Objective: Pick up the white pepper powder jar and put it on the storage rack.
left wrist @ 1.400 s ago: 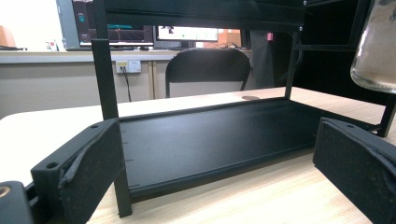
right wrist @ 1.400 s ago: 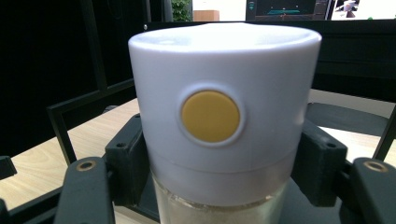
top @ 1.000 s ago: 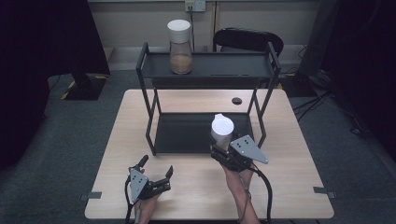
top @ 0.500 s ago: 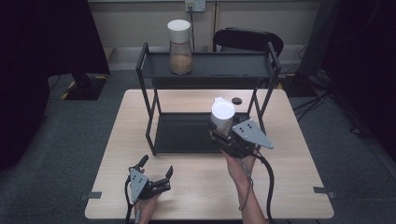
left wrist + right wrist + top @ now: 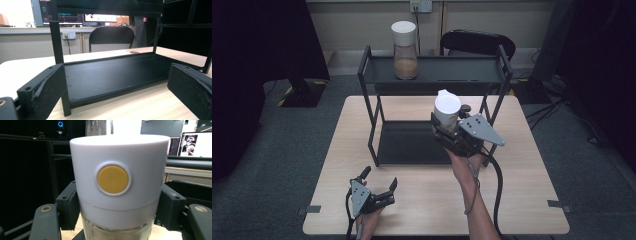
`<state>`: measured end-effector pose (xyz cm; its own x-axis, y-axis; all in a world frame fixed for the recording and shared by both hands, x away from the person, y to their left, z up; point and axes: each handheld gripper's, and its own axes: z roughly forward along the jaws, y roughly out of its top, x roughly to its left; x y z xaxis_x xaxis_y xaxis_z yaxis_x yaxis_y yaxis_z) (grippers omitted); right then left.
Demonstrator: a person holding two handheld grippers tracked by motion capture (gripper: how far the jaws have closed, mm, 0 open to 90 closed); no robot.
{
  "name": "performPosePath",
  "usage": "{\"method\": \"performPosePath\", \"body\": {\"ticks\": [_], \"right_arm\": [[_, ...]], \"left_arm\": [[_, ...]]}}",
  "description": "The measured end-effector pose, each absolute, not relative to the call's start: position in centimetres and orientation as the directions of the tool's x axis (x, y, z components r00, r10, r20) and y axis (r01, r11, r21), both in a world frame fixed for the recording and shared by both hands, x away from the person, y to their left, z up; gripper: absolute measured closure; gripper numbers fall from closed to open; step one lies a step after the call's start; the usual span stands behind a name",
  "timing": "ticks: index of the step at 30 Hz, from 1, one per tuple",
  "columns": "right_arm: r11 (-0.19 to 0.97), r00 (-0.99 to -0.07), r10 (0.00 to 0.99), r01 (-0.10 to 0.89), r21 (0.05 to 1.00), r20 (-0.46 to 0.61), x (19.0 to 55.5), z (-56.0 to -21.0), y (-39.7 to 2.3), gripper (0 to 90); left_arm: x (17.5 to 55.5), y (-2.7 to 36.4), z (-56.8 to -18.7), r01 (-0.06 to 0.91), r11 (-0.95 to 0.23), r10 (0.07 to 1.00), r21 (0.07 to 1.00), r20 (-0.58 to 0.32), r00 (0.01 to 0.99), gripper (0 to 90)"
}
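The left gripper is rested low at the near left of the table, its jaws spread wide with nothing between them; in the left gripper view the two pads are seen well apart, framing the rack's bottom shelf, so the tool is judged to be parked out of the way while the other hand works. A rack is stood across the middle of the table; on its top shelf, toward the left, a jar with a white lid and brown contents is set upright, and the space to its right is bare, which is judged to be the place meant for a second one. To the right, the right gripper is held above the front right of the bottom shelf, clamped shut on a second jar; in the right gripper view the pads are pressed against the lower band of the white lid on both sides, just above the glass, where a firm hold is given without slipping; the jar is kept upright, presumably so that the powder inside is not tipped; a yellow button is faced toward the camera. A small dark disc is lain on the table behind the jar.
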<state>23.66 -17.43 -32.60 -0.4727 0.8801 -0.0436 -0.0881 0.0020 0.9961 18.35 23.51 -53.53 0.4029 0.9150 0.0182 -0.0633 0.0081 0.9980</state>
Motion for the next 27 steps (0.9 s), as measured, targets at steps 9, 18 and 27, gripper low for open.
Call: {"method": "performPosePath", "body": {"ticks": [9, 18, 27], "right_arm": [[-0.019, -0.476, 0.879, -0.112, 0.994, -0.036, 24.6, -30.8, -17.1, 30.4], [-0.034, -0.470, 0.882, -0.132, 0.991, -0.032, 25.8, -28.6, -16.9, 30.3], [-0.042, -0.458, 0.889, -0.139, 0.989, -0.027, 27.0, -26.4, -17.0, 30.3]], "left_arm": [[18.3, 23.4, -53.6, -0.064, 0.009, 0.917, 0.998, 0.018, 0.398, 1.6], [18.3, 23.4, -53.6, -0.065, 0.009, 0.918, 0.998, 0.017, 0.397, 1.5], [18.3, 23.3, -53.6, -0.065, 0.009, 0.920, 0.998, 0.017, 0.391, 1.6]]}}
